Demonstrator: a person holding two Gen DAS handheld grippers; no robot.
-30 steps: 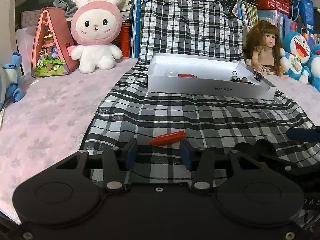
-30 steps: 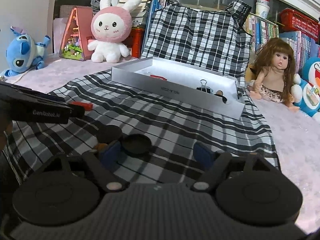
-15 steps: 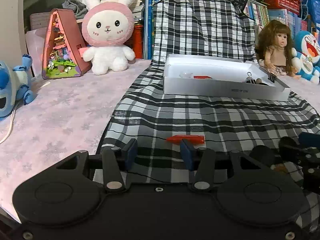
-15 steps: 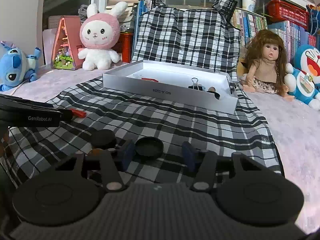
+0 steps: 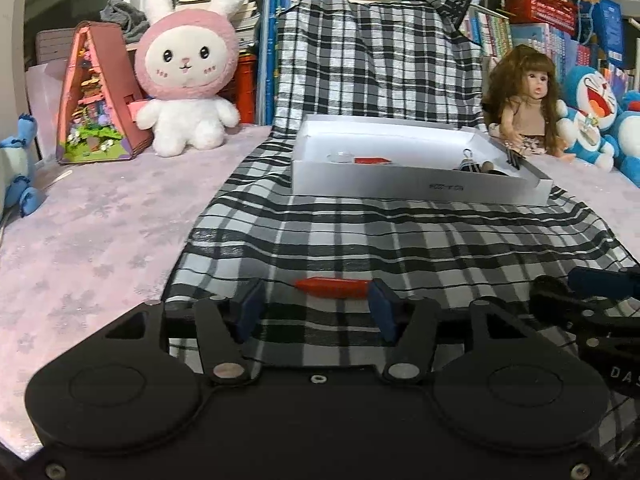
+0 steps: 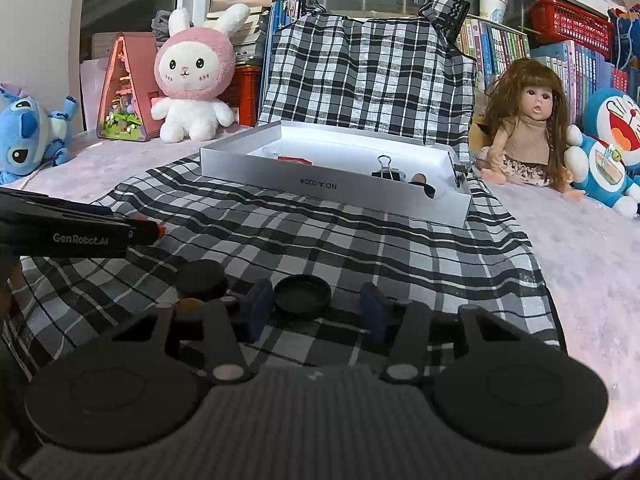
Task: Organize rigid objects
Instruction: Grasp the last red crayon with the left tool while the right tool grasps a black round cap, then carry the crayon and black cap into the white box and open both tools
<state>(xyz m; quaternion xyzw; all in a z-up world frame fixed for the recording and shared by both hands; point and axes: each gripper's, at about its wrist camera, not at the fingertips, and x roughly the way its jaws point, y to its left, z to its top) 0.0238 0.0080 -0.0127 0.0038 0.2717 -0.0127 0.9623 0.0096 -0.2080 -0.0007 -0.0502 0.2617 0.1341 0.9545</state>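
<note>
Left gripper (image 5: 314,304) low over black-and-white checked cloth (image 5: 400,240), jaws parted and just widened, blue pads clear of any grip; red crayon-like stick (image 5: 331,286) lying crosswise on cloth just ahead of fingertips, its right end at or beside the right pad, contact not clear, its left end well short of the left pad. Right gripper (image 6: 314,310) likewise low over the same cloth, jaws parted after a recent narrowing; round black cap (image 6: 302,294) flat on cloth between the pads, close against the left pad, clear gap to the right pad, so not clamped. Second black disc (image 6: 200,278) on cloth just left of the right gripper, with a small orange-brown item (image 6: 188,303) beside it, identity unclear. White shallow box (image 6: 320,186) farther back on cloth, open-topped, holding a red piece (image 6: 294,160), a black binder clip (image 6: 386,170) and small dark and tan items at its right end. Left gripper also visible at left edge of right wrist view as a dark bar, red stick tip just at its end. Background on pale pink tablecloth (image 5: 100,232): pink-hooded rabbit plush (image 5: 186,76), triangular miniature house (image 5: 94,96), long-haired doll (image 6: 524,128), blue cat plush (image 6: 612,148), blue alien plush (image 6: 30,132), rows of books (image 6: 500,44) behind.
</note>
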